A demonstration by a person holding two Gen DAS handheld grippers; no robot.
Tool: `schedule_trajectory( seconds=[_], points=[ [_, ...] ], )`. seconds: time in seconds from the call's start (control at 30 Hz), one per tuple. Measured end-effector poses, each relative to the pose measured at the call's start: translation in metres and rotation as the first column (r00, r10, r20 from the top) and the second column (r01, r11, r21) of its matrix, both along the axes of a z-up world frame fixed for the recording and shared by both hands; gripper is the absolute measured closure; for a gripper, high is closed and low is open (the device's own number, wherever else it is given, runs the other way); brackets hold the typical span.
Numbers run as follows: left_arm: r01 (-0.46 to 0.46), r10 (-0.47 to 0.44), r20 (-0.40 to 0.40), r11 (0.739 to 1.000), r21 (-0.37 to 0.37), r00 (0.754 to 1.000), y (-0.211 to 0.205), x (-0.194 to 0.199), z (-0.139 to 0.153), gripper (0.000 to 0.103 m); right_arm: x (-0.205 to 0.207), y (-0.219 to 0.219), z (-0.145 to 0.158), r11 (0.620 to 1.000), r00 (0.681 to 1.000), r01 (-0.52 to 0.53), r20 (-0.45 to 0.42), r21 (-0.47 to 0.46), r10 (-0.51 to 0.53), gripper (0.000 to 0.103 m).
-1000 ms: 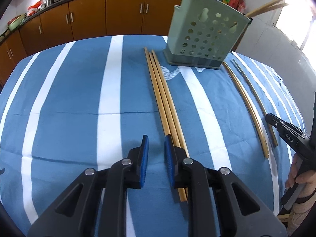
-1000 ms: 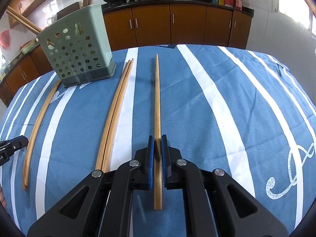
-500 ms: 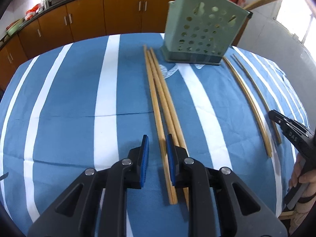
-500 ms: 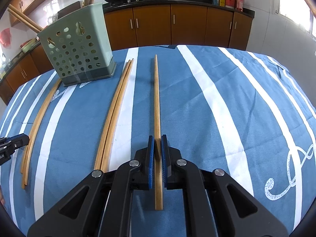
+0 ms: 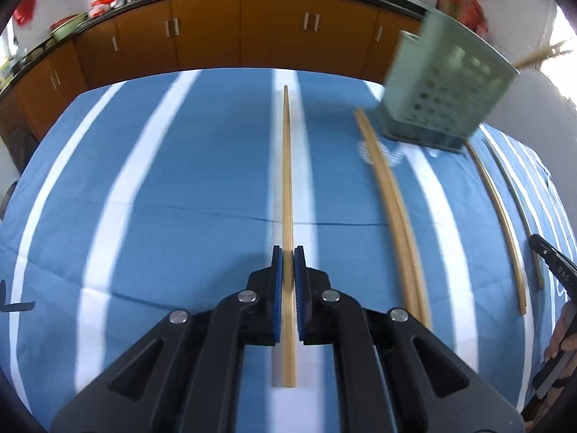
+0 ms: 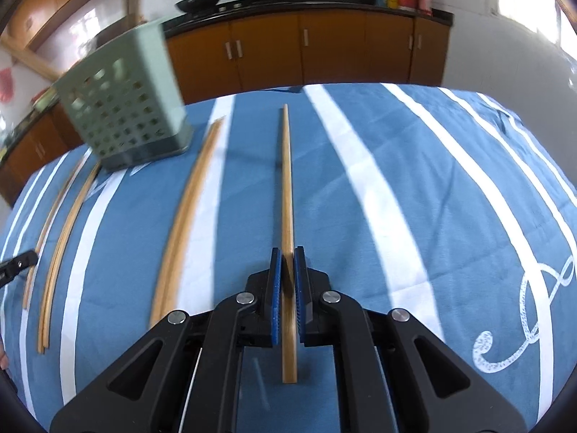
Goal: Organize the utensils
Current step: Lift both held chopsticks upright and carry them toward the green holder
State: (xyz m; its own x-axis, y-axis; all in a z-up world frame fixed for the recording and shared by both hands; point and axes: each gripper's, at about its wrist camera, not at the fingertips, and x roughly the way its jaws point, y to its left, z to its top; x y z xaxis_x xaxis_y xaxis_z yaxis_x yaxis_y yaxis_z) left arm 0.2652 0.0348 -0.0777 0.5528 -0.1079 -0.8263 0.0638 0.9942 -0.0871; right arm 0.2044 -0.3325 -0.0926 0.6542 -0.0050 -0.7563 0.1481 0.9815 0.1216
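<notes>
bamboo is sitting in both grips: the left gripper (image 5: 287,265) is pinching one chopstick (image 5: 286,180) between its fingers, and the right gripper (image 6: 287,265) is pinching another chopstick (image 6: 286,187). both are pointing out over the blue striped desk (image 6: 414,198). to load the green holder (image 6: 126,101) cleanly, each stick probably needs tipping upright above its open top. loose chopsticks (image 6: 180,223) are lying near the holder; the far side looks open.
</notes>
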Motion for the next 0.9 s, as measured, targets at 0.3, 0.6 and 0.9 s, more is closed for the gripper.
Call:
schedule_trajectory(
  seconds=[0.3,0.6,0.9],
  points=[
    [0.021,-0.025,0.09,0.998,0.053,0.996,-0.001,-0.016,-0.003,0.093,0.002,0.002,-0.001,1.0,1.0,-0.004,-0.006,-0.013,0.004,0.094],
    [0.004,-0.005,0.088,1.0,0.017,0.996,0.004,-0.015,-0.004,0.093,0.002,0.008,0.0,0.998,1.0,-0.004,-0.014,-0.064,0.004,0.094],
    [0.015,-0.014,0.087,1.0,-0.014,0.996,0.01,-0.02,-0.003,0.093,-0.001,0.011,0.001,0.997,1.0,-0.013,-0.015,-0.074,0.012,0.094]
  ],
)
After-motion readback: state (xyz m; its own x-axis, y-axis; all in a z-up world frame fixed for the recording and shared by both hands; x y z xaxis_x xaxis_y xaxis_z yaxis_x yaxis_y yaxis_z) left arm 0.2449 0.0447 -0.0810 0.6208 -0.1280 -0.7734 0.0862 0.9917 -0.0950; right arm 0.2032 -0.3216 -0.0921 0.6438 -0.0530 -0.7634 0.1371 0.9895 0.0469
